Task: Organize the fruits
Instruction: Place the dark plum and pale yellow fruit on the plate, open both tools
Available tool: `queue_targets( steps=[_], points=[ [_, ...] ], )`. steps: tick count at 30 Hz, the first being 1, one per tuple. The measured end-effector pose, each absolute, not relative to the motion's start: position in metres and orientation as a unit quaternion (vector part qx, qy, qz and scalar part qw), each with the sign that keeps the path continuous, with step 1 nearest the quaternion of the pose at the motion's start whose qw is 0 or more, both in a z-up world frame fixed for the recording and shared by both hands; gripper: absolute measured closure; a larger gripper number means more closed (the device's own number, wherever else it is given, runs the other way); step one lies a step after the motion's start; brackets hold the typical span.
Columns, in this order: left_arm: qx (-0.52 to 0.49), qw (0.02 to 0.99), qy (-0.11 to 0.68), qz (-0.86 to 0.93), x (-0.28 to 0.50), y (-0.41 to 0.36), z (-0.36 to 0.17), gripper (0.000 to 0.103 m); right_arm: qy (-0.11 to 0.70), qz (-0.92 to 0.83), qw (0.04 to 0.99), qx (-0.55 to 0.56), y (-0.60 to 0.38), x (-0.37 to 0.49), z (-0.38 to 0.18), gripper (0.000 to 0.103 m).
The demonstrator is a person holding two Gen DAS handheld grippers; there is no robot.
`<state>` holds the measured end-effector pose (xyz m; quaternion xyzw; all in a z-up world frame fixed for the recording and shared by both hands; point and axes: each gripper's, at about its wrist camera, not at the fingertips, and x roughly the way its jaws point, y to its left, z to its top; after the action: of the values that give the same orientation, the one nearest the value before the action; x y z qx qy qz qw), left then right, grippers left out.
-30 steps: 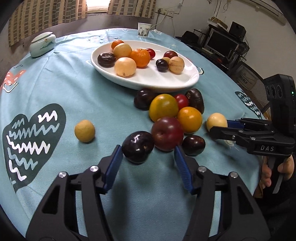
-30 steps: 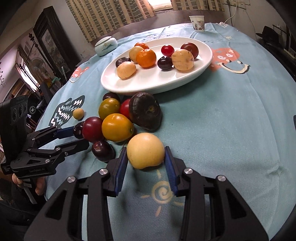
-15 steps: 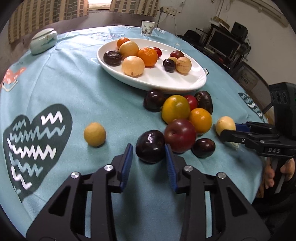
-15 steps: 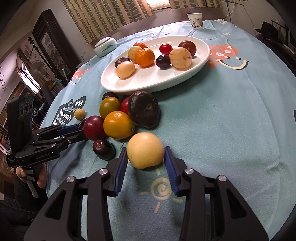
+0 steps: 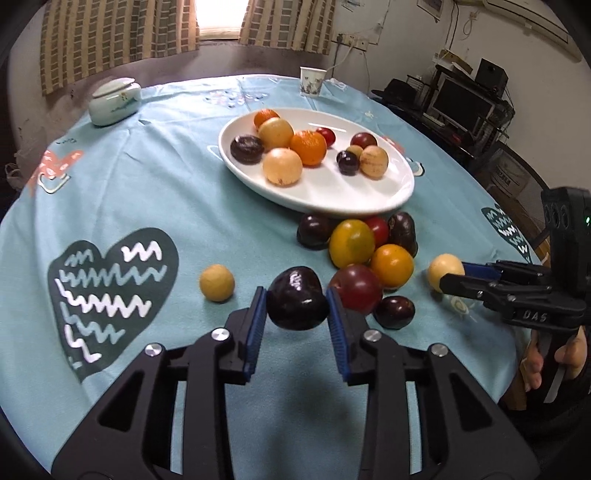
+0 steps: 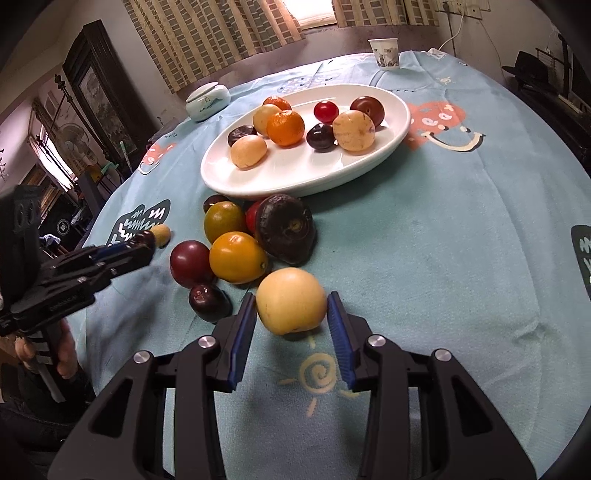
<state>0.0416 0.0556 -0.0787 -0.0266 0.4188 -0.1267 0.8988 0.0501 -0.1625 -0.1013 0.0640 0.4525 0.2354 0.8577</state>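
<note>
Between the left tongs' (image 5: 295, 306) blue pads sits a dark plum (image 5: 297, 298), gripped above the teal cloth (image 5: 147, 192). Ahead lie loose fruit (image 5: 352, 242), then the white plate (image 5: 325, 195); curtains (image 5: 118, 29) hang beyond.

Between the right tongs' (image 6: 291, 317) pads a yellow fruit (image 6: 291, 301) is clamped over a sun print (image 6: 319, 374). A cabinet (image 6: 99, 88) stands far left.

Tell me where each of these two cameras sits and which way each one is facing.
Left wrist: on the left gripper, facing the white oval plate; it holds a dark plum.
Right wrist: on the right gripper, facing the plate; it holds a pale yellow fruit.
Shared: the plate, and each shows the other gripper.
</note>
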Motion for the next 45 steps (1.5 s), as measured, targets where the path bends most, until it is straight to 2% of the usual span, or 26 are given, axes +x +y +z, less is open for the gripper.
queue_targets(
  steps=[4, 10, 20, 25, 31, 41, 42, 43, 45],
  points=[
    [-0.026, 0.903, 0.413, -0.113, 0.045, 0.054, -0.061, 0.070, 0.448, 0.221, 0.865, 0.040, -0.159, 0.047, -0.100, 0.063],
    [-0.021, 0.911, 0.398, -0.104, 0.072, 0.049, -0.030, 0.070, 0.443, 0.233, 0.863, 0.070, -0.167, 0.050, -0.093, 0.064],
    [-0.015, 0.913, 0.395, -0.100, 0.174, 0.009, -0.002, 0.069, 0.396, 0.232, 0.888, 0.034, -0.156, 0.092, -0.042, 0.064],
    [-0.035, 0.906, 0.411, -0.090, 0.220, 0.007, -0.013, 0.069, 0.393, 0.232, 0.889, 0.018, -0.139, 0.154, -0.028, 0.064],
    [-0.051, 0.898, 0.429, -0.080, 0.239, 0.022, -0.037, 0.069, 0.410, 0.207, 0.888, 0.016, -0.130, 0.221, -0.040, 0.064],
    [-0.063, 0.891, 0.446, -0.062, 0.238, 0.039, -0.055, 0.069, 0.414, 0.228, 0.881, 0.028, -0.127, 0.225, -0.062, 0.063],
    [-0.063, 0.890, 0.447, -0.062, 0.238, 0.039, -0.056, 0.069, 0.410, 0.228, 0.883, 0.027, -0.126, 0.226, -0.062, 0.055],
    [-0.062, 0.890, 0.447, -0.061, 0.237, 0.039, -0.057, 0.068, 0.406, 0.219, 0.887, 0.023, -0.125, 0.226, -0.062, 0.036],
    [-0.063, 0.894, 0.439, -0.059, 0.234, 0.040, -0.055, 0.050, 0.396, 0.202, 0.895, 0.023, -0.128, 0.225, -0.061, 0.033]
  ],
)
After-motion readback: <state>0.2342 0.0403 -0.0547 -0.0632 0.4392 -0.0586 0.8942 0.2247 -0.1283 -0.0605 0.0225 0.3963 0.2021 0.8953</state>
